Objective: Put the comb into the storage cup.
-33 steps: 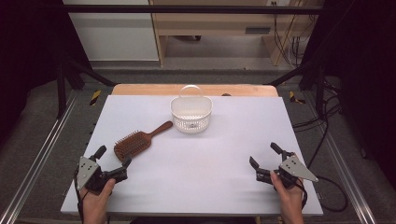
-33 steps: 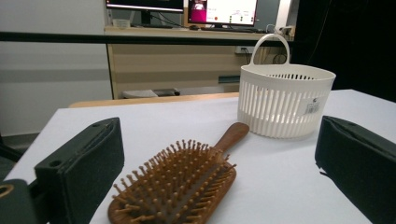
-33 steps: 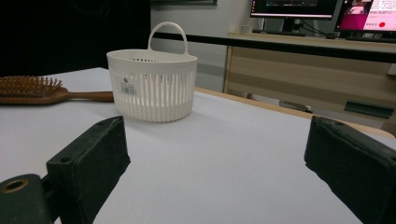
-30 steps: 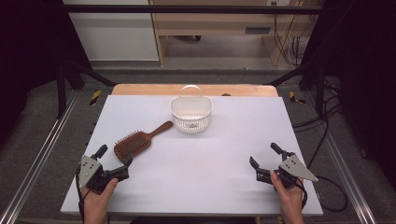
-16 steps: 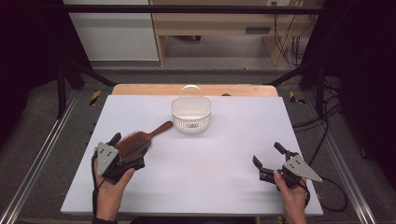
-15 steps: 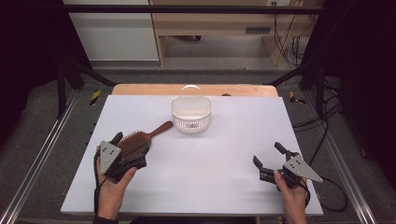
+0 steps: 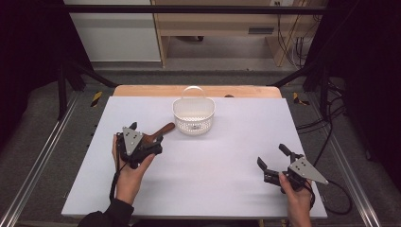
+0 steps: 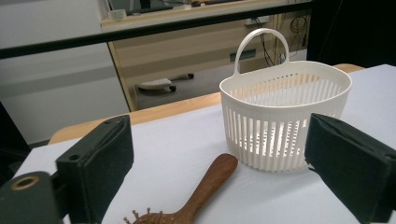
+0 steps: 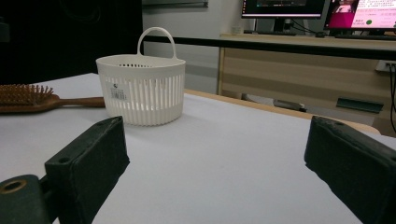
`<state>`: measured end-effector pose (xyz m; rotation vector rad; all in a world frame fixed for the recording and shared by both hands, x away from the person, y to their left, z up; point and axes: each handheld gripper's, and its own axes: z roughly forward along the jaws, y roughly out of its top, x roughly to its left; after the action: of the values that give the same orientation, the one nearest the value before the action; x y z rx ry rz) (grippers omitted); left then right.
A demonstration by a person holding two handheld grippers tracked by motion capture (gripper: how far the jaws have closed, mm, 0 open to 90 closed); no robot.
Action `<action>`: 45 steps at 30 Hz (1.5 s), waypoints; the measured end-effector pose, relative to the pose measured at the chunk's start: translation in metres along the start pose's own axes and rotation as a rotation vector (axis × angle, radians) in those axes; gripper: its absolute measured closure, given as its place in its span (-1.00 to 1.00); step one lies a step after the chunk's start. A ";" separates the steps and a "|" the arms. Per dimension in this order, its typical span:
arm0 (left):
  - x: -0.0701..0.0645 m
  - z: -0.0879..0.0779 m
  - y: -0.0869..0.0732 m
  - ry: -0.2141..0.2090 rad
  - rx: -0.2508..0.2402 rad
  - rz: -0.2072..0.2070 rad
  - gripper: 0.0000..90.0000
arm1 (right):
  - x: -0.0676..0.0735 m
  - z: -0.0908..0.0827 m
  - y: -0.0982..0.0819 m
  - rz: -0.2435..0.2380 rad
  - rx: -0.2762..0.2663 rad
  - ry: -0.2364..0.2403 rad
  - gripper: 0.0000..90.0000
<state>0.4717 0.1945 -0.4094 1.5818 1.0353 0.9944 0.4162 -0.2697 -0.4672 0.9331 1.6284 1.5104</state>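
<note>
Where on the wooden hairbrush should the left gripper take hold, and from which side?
Probably the handle of the hairbrush: it is narrow, lies flat and points toward the white basket. The left gripper hovers open over the bristle head; come from above, jaws across the handle, clear of the basket.

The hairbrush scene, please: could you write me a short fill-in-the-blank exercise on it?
1. The wooden hairbrush lies with its handle pointing toward the white ____.
2. The left gripper hangs over the hairbrush with its jaws ____, the brush not yet gripped.
3. The basket stands upright with its ____ at the far side.
4. The right gripper holds ____.

Missing words: basket; open; handle; nothing
</note>
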 end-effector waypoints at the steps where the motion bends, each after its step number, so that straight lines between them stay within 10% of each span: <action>1: -0.001 0.003 0.001 0.008 0.004 -0.007 -0.81 | 0.000 0.000 0.000 0.001 0.001 0.000 -0.86; 6: -0.001 0.014 0.003 -0.011 0.020 -0.047 -0.79 | 0.000 0.001 0.000 0.002 0.007 0.000 -0.86; 14: 0.010 0.027 0.013 0.015 0.052 0.008 -0.72 | 0.001 0.002 -0.001 -0.001 0.016 -0.001 -0.86; 45: 0.009 0.065 0.001 0.111 0.163 -0.026 0.89 | 0.000 0.003 0.000 -0.013 0.026 -0.003 -0.86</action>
<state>0.5362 0.1849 -0.4207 1.6544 1.2375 1.0106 0.4186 -0.2682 -0.4678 0.9371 1.6522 1.4818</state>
